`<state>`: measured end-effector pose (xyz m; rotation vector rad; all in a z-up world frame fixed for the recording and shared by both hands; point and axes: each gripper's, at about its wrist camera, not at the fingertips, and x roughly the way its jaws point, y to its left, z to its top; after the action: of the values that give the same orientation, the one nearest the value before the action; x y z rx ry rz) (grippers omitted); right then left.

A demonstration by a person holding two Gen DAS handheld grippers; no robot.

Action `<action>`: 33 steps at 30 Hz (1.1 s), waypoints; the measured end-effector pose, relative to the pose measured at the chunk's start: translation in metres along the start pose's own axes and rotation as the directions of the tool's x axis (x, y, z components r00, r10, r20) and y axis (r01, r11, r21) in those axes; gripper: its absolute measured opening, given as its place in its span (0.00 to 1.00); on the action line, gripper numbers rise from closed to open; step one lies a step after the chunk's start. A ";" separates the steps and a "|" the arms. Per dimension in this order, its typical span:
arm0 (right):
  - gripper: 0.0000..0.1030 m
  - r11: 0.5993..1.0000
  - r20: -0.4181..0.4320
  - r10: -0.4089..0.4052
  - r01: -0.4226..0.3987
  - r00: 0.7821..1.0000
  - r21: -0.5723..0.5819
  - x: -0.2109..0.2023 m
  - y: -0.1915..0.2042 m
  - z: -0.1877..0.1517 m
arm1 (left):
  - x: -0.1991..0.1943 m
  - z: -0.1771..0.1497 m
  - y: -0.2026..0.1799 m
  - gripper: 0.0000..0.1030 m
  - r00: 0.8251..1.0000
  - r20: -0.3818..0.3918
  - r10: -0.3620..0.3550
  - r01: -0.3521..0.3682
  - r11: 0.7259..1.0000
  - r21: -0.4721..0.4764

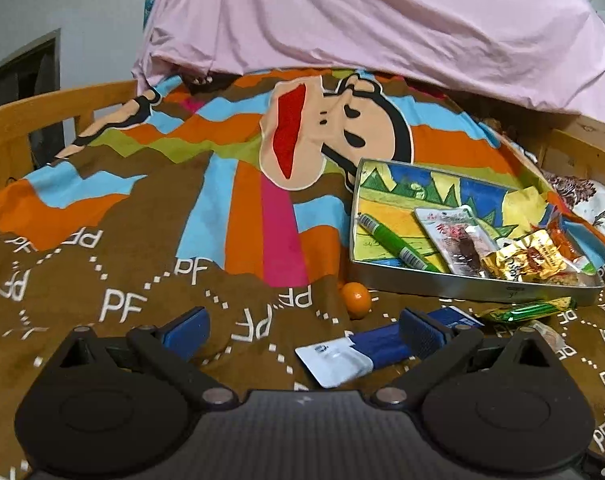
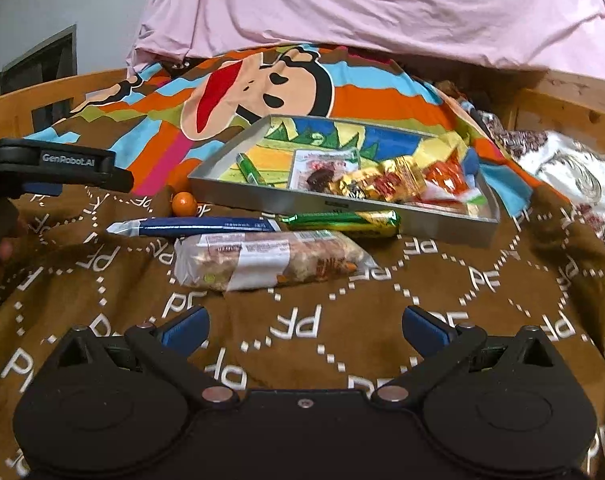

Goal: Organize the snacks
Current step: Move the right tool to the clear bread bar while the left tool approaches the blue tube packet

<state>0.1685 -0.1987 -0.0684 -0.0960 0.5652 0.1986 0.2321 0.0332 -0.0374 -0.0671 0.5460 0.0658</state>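
Snacks still loose, a long blue-and-white wrapped bar point(image 1: 376, 346), a green foil bar point(image 2: 342, 222) and a clear-wrapped pastry point(image 2: 266, 262), lie on the bed's brown blanket point(image 2: 382, 300) beside the shallow metal tray point(image 2: 342, 204). Left tongs point(image 1: 302, 330) and right tongs point(image 2: 304, 326) both spread, empty. The soft blanket could let the flat bar slip from a pinch.

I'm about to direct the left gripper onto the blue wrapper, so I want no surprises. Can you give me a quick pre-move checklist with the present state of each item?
1. Left gripper open: ok, jaws wide apart.
2. Blue wrapper within its reach: ok, it lies by the right-side finger, not yet between the pads.
3. Right gripper out of the way: ok, open, empty, hanging over bare blanket.
4. Tray has free room: ok, its left part is sparse.
5. Orange clear of the path: cannot tell, it sits just beyond the wrapper.
6. Bread pack not on the wrapper: ok, beside it.
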 end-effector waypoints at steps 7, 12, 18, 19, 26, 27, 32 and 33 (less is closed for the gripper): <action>0.99 0.999 0.009 -0.039 0.039 0.999 0.034 0.021 0.006 0.006 | 0.031 0.007 0.008 1.00 0.997 -0.073 0.037 -0.036 0.999 0.008; 0.99 0.997 0.098 -0.070 0.072 0.993 -0.020 0.023 0.024 0.017 | 0.047 0.015 0.017 1.00 0.993 -0.117 0.027 -0.028 1.000 -0.009; 0.99 0.978 0.172 -0.130 0.155 0.977 -0.142 0.041 0.057 0.028 | 0.062 0.024 0.022 1.00 0.990 -0.143 0.009 -0.011 1.000 -0.013; 0.99 0.975 0.177 -0.136 0.164 0.975 -0.153 0.044 0.060 0.029 | 0.065 0.025 0.022 1.00 0.989 -0.146 0.008 -0.009 1.000 -0.006; 0.99 0.967 0.171 -0.162 0.191 0.972 -0.171 0.053 0.065 0.031 | 0.075 0.025 0.013 1.00 0.987 -0.159 0.032 -0.021 0.997 0.069; 0.99 0.968 0.166 -0.166 0.193 0.972 -0.158 0.053 0.064 0.030 | 0.075 0.024 0.012 1.00 0.986 -0.160 0.037 -0.025 0.997 0.079; 0.99 0.960 0.154 -0.236 0.254 0.959 -0.114 0.048 0.055 0.028 | 0.071 0.023 0.007 1.00 0.988 -0.150 0.035 -0.017 0.993 0.117; 0.99 0.960 0.148 -0.243 0.259 0.959 -0.102 0.047 0.052 0.027 | 0.069 0.023 0.007 1.00 0.989 -0.147 0.031 -0.012 0.992 0.125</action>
<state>0.2105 -0.1363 -0.0727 -0.2689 0.4020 -0.0098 0.3025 0.0447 -0.0539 0.0558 0.6987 0.0481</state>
